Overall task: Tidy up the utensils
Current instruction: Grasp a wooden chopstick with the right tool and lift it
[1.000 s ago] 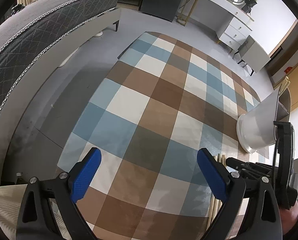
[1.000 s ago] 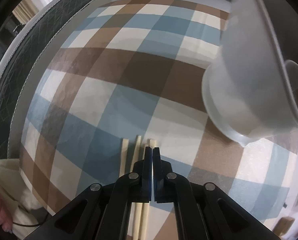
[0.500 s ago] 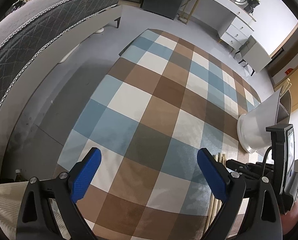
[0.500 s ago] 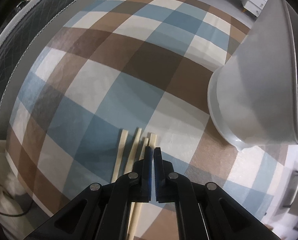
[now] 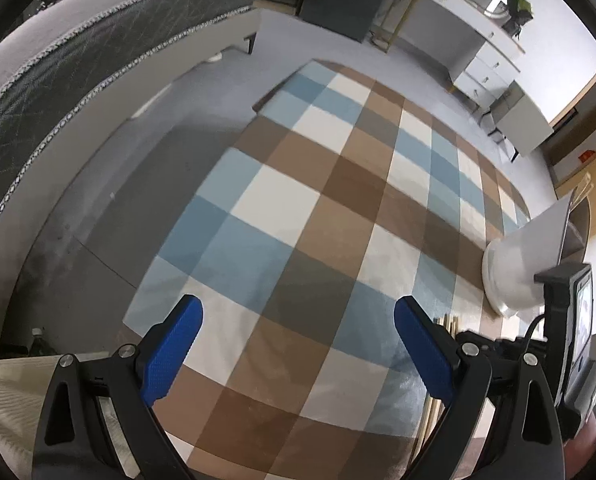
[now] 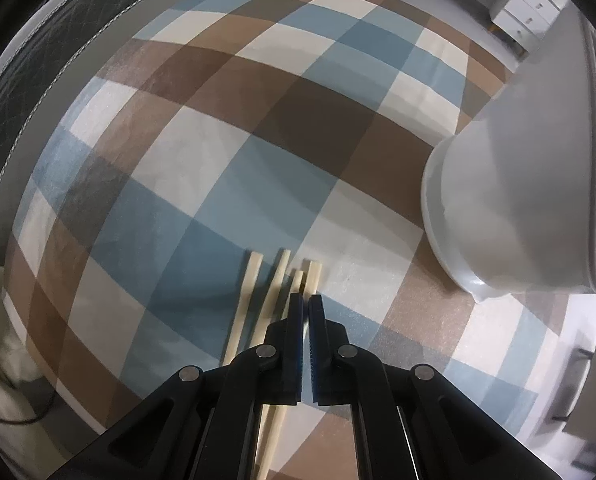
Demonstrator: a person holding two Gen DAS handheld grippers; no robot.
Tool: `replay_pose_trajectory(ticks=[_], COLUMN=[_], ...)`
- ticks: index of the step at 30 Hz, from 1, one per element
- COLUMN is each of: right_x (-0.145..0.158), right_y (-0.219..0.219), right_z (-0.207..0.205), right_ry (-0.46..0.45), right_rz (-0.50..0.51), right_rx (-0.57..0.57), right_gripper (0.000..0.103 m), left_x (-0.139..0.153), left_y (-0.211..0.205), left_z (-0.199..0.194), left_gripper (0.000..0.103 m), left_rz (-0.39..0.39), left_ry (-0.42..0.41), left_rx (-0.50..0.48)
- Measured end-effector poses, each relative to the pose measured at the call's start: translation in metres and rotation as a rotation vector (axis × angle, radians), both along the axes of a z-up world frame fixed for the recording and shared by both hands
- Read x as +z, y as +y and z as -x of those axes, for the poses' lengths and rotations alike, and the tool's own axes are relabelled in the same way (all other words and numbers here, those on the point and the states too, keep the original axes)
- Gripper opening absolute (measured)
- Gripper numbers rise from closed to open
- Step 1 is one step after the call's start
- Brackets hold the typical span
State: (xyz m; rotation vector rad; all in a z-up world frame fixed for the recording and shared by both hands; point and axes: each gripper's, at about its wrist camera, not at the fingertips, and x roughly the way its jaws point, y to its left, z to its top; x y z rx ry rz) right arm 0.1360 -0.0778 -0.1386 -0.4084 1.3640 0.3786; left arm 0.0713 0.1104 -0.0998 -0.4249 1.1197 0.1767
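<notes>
Several pale wooden chopsticks (image 6: 249, 280) lie side by side on the checked tablecloth (image 6: 257, 160), just ahead of and under my right gripper (image 6: 306, 300). Its jaws are shut with only a thin slit between them and hold nothing that I can see. A white holder (image 6: 518, 200) stands tilted at the right; it also shows in the left wrist view (image 5: 522, 256). My left gripper (image 5: 298, 320) is wide open and empty above the cloth. The chopsticks (image 5: 452, 320) show just past its right finger, beside the right gripper's black body (image 5: 498, 348).
The table's left edge drops to a grey floor (image 5: 117, 200) with a grey sofa (image 5: 77, 60) beyond. White drawers (image 5: 486, 72) stand at the far wall. The holder stands near the table's right edge.
The right gripper has drawn back and up a little, so more of the chopsticks shows ahead of it. The left gripper has barely moved and stays open.
</notes>
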Motion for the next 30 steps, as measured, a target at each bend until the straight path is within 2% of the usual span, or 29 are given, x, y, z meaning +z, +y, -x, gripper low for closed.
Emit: replay_pose_trajectory(ticks=[1, 3, 9, 12, 15, 20, 26, 30], right_x=[-0.004, 0.0, 0.008, 0.012, 0.018, 0.053, 0.092, 0.098], right_y=[0.0, -0.001, -0.004, -0.009, -0.019, -0.061, -0.122, -0.15], right_z=[-0.002, -0.005, -0.02, -0.024, -0.024, -0.015, 0.018, 0.03], right_ry=[0.021, 0.004, -0.029, -0.057, -0.068, -0.176, -0.324, -0.392], right_rz=[0.008, -0.008, -0.071, -0.108, -0.185, -0.353, -0.575, -0.663], right_rx=[-0.005, -0.016, -0.05, -0.063, -0.091, -0.188, -0.307, -0.36], right_gripper=[0.012, 0.016, 0.016, 0.006, 0.005, 0.005, 0.005, 0.005], left_x=[-0.001, 0.0, -0.003, -0.006, -0.008, -0.018, -0.04, -0.051], left_y=[-0.002, -0.005, -0.01, -0.017, -0.033, -0.064, -0.092, -0.111], left_z=[0.0, 0.0, -0.002, -0.005, -0.01, -0.017, -0.024, -0.023], left_gripper=[0.094, 0.094, 0.094, 0.094, 0.094, 0.094, 0.094, 0.094], left_rz=[-0.002, -0.009, -0.016, -0.017, -0.034, -0.079, -0.096, -0.113], left_ry=[0.004, 0.0, 0.018, 0.032, 0.046, 0.083, 0.158, 0.189], left_rx=[-0.008, -0.02, -0.024, -0.04, -0.077, -0.162, -0.238, -0.276])
